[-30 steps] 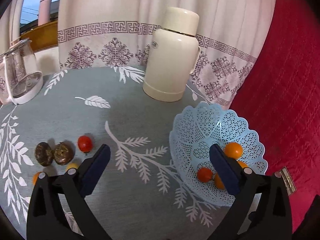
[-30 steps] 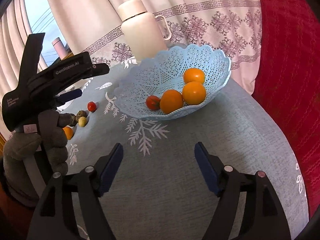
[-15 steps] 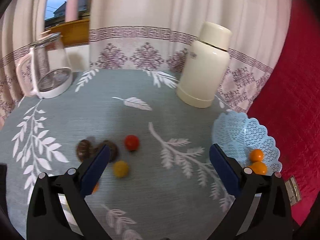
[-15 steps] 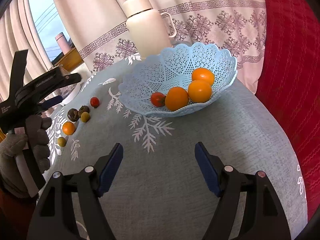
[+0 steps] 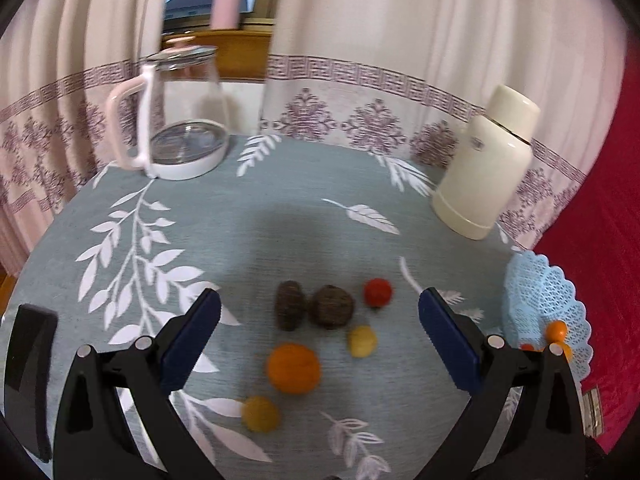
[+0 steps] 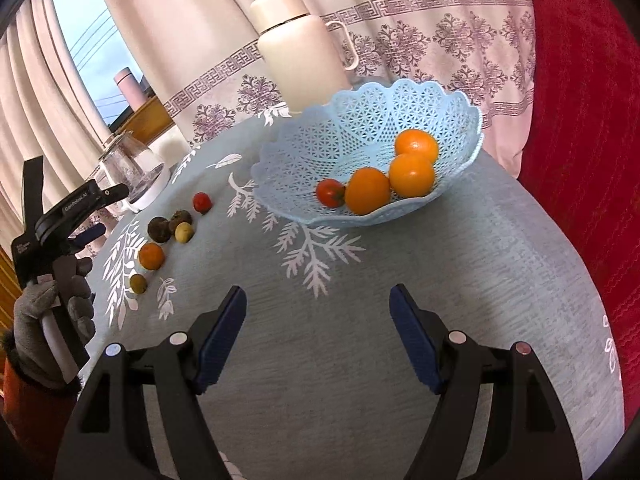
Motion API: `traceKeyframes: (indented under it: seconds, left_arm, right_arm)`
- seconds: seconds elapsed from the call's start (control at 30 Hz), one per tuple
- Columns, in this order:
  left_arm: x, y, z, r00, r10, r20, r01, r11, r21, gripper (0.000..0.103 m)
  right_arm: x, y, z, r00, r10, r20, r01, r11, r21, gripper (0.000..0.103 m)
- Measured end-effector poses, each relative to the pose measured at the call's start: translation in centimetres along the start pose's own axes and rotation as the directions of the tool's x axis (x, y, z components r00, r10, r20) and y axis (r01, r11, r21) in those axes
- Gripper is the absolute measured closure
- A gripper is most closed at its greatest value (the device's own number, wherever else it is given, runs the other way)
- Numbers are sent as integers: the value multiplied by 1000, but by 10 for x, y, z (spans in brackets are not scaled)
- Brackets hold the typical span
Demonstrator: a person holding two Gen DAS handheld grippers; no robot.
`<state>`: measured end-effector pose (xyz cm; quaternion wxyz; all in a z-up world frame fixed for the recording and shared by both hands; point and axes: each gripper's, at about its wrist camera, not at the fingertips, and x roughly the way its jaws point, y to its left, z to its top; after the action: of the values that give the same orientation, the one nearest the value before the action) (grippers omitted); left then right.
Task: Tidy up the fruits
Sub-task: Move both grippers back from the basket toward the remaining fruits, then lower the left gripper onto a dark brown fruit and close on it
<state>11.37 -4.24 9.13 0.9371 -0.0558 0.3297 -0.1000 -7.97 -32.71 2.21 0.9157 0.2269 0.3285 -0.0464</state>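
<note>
Both sets of jaws gape wide and grip nothing, the left gripper (image 5: 319,334) hanging over loose fruit on the table – an orange (image 5: 294,368), two dark fruits, a tomato (image 5: 377,291) – while the right gripper (image 6: 318,334) faces the blue basket (image 6: 360,120) of oranges.

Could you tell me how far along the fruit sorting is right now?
Partly done. The basket already holds three oranges and a tomato. Nothing is in hand: the left gripper and right gripper are open and empty. Six pieces remain on the table, including an orange, a tomato and two dark fruits.
</note>
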Motion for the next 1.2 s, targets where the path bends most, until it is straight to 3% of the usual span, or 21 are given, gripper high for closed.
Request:
traceKeyframes:
  seconds: [0.43, 0.87, 1.2]
  left_arm:
    - [31, 40, 2, 997, 56, -57, -60, 996, -68, 3]
    - [81, 41, 4, 980, 130, -151, -130, 991, 10, 3]
    - [83, 86, 5, 965, 191, -182, -203, 978, -49, 3]
  right_arm:
    - [9, 15, -5, 999, 9, -31, -10, 1000, -21, 29]
    - [19, 21, -7, 998, -8, -57, 6, 1000, -28, 29]
    - [25, 27, -7, 998, -7, -66, 5, 999, -32, 29]
